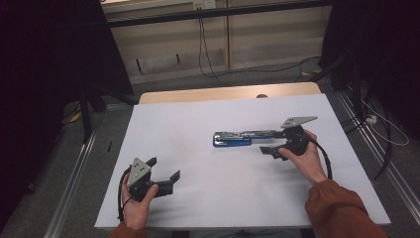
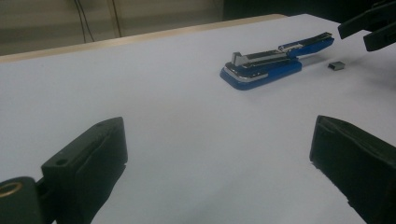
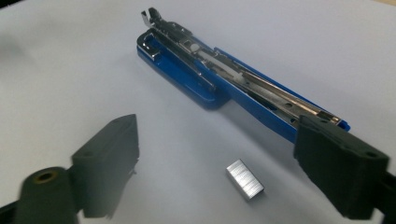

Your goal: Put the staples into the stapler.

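1. Right gripper (image 1: 275,144) sits near the right end of the blue stapler (image 3: 219,86), jaws spread wide and gripping nothing.
2. In the right gripper view a small block of staples (image 3: 245,179) lies on the white table (image 1: 198,114) between the two jaws, a bit nearer the right-hand one, with neither pad touching it.
3. The stapler is flipped open, its metal staple track showing, just past the jaw tips. Its far end runs right up beside the right-hand jaw.
4. Left gripper (image 1: 164,171) is wide open too, holding nothing, well apart from the stapler, which lies up ahead of its jaws and to the right.
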